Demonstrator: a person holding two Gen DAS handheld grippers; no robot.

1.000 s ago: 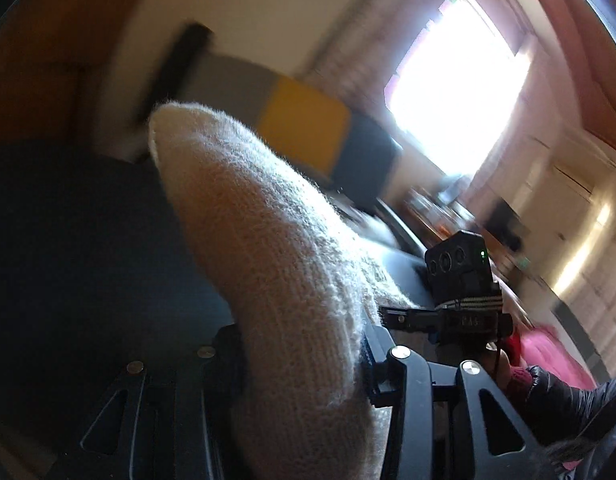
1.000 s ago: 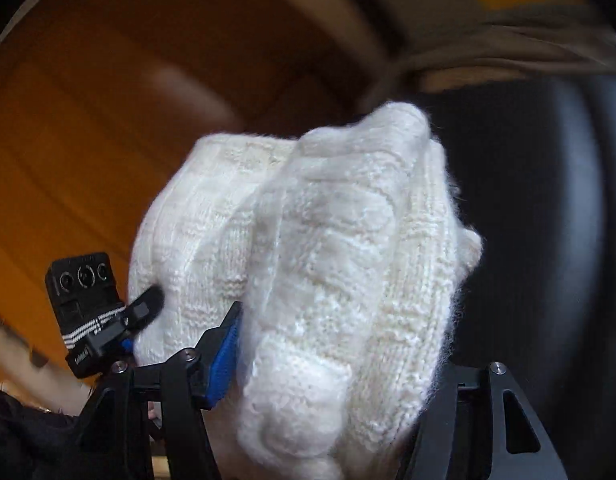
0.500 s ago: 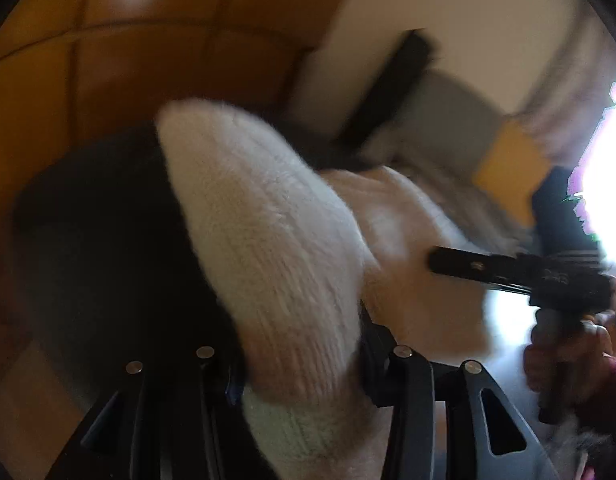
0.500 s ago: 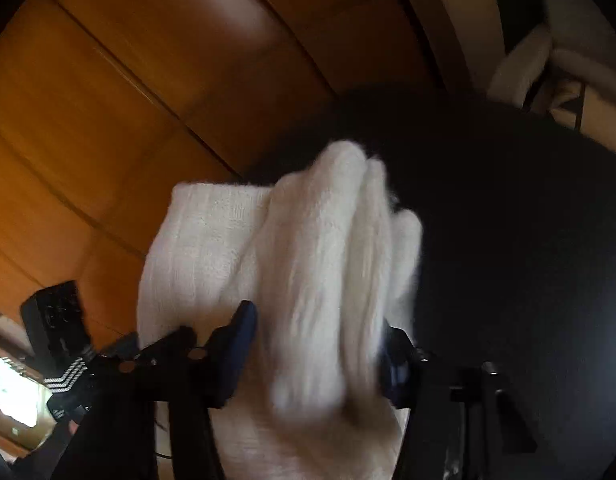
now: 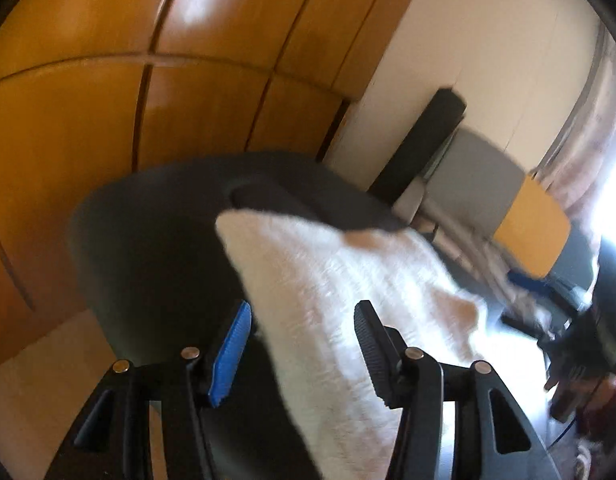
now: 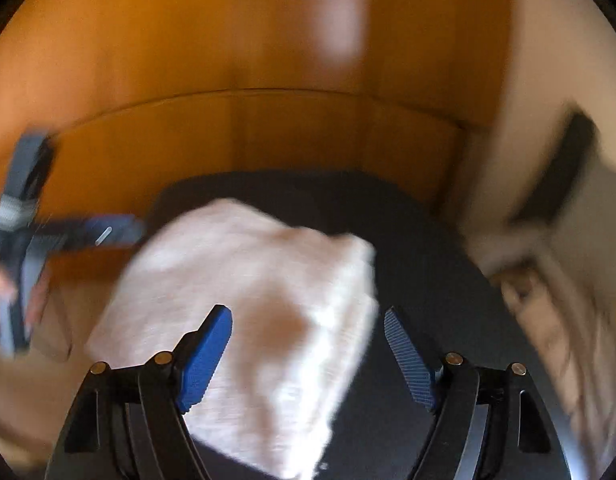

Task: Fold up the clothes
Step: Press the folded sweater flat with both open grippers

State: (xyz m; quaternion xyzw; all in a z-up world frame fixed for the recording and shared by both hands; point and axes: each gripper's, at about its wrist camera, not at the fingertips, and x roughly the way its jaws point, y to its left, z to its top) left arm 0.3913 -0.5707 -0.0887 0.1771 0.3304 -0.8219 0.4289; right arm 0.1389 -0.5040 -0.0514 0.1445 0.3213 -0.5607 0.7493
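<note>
White knitted sweater (image 5: 348,300) lay folded on the dark round table (image 5: 147,248), and it covered the side of the table nearest to both cameras. Its wool looked soft and fuzzy, with ribbed rows, and the folded shape was a thick block with a blunt corner toward the far edge of the table. In the right wrist view the same sweater (image 6: 247,300) was blurred.

The left gripper (image 5: 303,332) stood with its jaws spread and opening; the sweater passed between them, but a gap showed beside the blue ridged pad (image 5: 231,354), so the pads did not pinch the cloth. The right gripper (image 6: 308,344) was also spread and opening, with the edge of the sweater between its blue pads (image 6: 205,356) and a clear dark gap on the right side.

Beyond the table stood glossy orange-brown wooden panels (image 5: 187,60). To the right of the table a cream wall (image 5: 488,40) and a yellow and grey cushion (image 5: 532,228) were visible. No writing could be read.
</note>
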